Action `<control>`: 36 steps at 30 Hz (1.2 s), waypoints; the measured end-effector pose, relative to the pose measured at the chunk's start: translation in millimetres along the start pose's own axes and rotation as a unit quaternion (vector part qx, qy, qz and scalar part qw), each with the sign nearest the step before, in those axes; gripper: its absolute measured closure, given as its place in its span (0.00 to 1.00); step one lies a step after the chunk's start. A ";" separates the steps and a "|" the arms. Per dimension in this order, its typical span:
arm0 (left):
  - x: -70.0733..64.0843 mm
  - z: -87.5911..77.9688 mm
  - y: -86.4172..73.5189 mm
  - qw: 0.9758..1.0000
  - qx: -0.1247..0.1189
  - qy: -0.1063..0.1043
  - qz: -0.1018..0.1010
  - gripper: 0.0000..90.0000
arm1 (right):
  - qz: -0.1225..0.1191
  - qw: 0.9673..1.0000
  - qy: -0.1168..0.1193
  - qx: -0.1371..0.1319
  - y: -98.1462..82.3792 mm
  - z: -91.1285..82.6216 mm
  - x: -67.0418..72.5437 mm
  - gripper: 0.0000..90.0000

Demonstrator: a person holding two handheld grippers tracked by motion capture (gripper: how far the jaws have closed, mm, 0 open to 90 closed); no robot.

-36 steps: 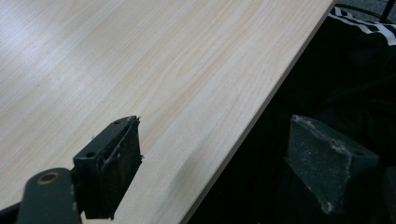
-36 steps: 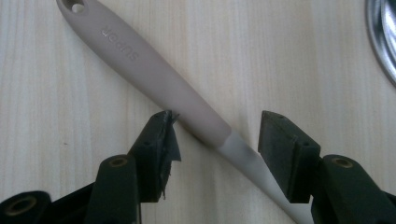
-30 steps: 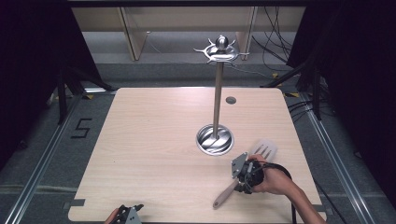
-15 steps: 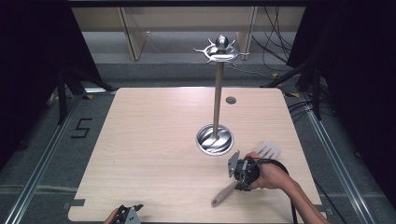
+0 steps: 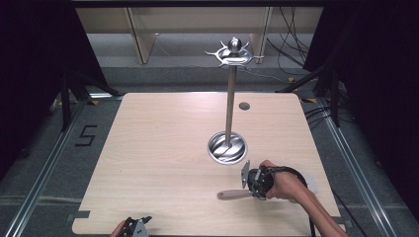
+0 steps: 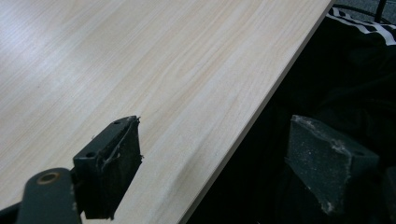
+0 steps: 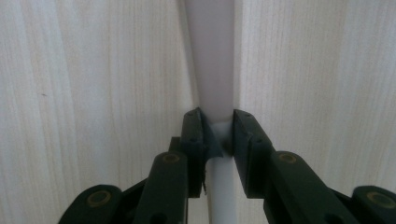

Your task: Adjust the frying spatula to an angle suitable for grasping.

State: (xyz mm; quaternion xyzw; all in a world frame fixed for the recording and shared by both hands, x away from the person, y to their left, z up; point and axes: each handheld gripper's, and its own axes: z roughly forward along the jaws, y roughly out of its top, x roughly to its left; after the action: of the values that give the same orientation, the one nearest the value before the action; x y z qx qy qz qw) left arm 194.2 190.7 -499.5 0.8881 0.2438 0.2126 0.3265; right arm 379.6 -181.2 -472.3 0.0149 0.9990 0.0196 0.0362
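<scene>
A spatula with a wooden handle [image 5: 232, 194] and a white neck [image 7: 212, 56] lies near the table's front right. My right gripper [image 5: 256, 183] [image 7: 218, 122] points down at it. Its jaws have just been closing and now press on the white neck from both sides. A person's hand covers most of the spatula's white head. My left gripper [image 5: 136, 228] [image 6: 215, 154] hangs at the table's near left edge, jaws wide apart with nothing between them; one jaw is over the wood, the other past the edge.
A metal utensil stand rises from a round base [image 5: 227, 147] at the table's middle, its thin pole [image 5: 230, 103] topped by a ring of hooks [image 5: 234, 53]. A small dark round inset [image 5: 244, 105] sits behind it on the light wood table [image 5: 158, 148].
The right jaws have closed onto the spatula's neck. The spatula has swung from a diagonal to lie nearly level, handle pointing left. The left gripper has stayed put.
</scene>
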 end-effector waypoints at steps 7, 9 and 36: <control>-0.3 0.5 0.0 1.000 -0.003 0.003 -0.001 0.19 | -0.003 1.000 -0.014 -0.003 -3.2 -0.1 2.8 0.85; -0.4 0.8 0.0 1.000 -0.003 0.000 -0.002 0.19 | -0.018 0.999 -0.017 -0.020 -5.3 0.5 0.3 0.85; -1.8 1.6 0.4 1.000 -0.006 0.000 -0.004 0.19 | 0.182 0.939 -0.113 -0.267 -72.8 -64.9 -2.9 0.86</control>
State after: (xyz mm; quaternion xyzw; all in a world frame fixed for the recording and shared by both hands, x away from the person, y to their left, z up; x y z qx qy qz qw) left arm 193.8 188.6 -500.8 0.8851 0.2462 0.2130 0.3325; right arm 375.7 -256.5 -410.3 0.1887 0.9265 0.2906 0.1470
